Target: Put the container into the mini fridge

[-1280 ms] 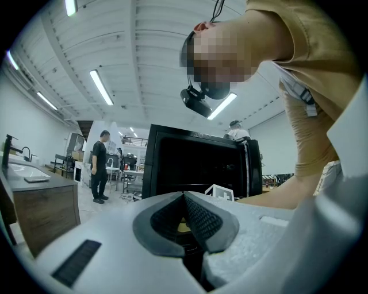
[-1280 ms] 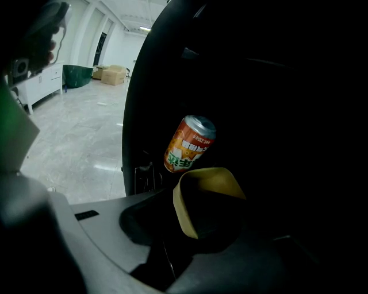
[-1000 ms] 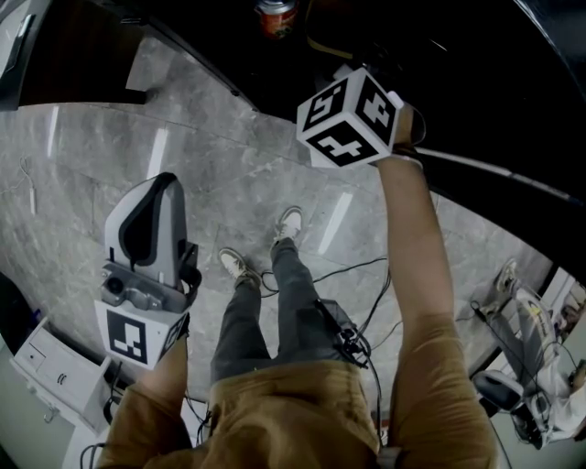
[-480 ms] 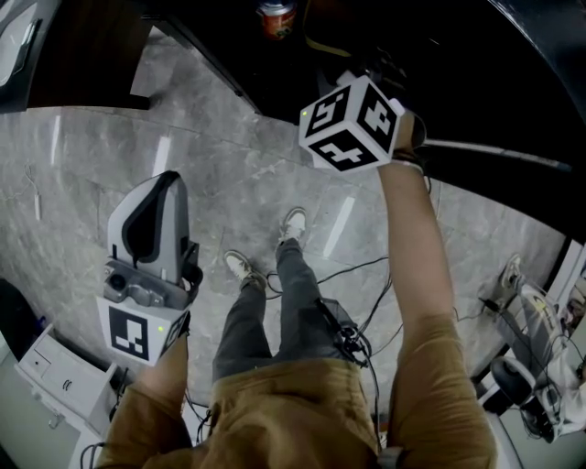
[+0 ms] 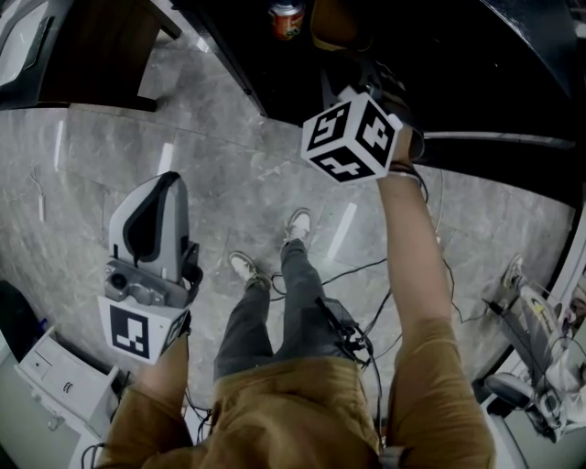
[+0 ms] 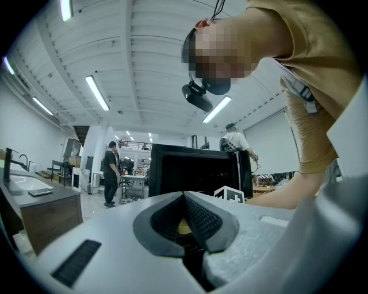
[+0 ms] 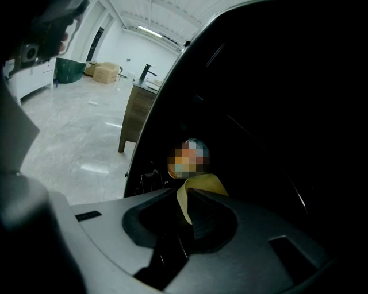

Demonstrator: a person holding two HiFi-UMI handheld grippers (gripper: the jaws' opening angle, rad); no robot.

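Observation:
The mini fridge (image 5: 430,64) is a black box with a dark open inside; a drink can (image 5: 287,20) stands in it. My right gripper reaches into it, only its marker cube (image 5: 352,136) showing from above. In the right gripper view the right gripper (image 7: 185,194) is closing its jaws on the thin yellow rim of the container (image 7: 204,182), which sticks up between the pads. A brownish-yellow shape (image 5: 337,23) lies deep in the fridge beyond the cube. My left gripper (image 5: 156,183) hangs over the floor at the left, shut and holding nothing.
Grey marble floor (image 5: 229,174) lies under the person's shoes, with black cables (image 5: 366,270) trailing right. A wooden cabinet (image 5: 87,55) stands at the top left, white equipment (image 5: 50,362) at the lower left, more gear (image 5: 531,321) at the right. People (image 6: 111,172) stand far off.
The right gripper's cube has drifted slightly down and right at the fridge mouth as the view shifted. The left gripper has stayed put.

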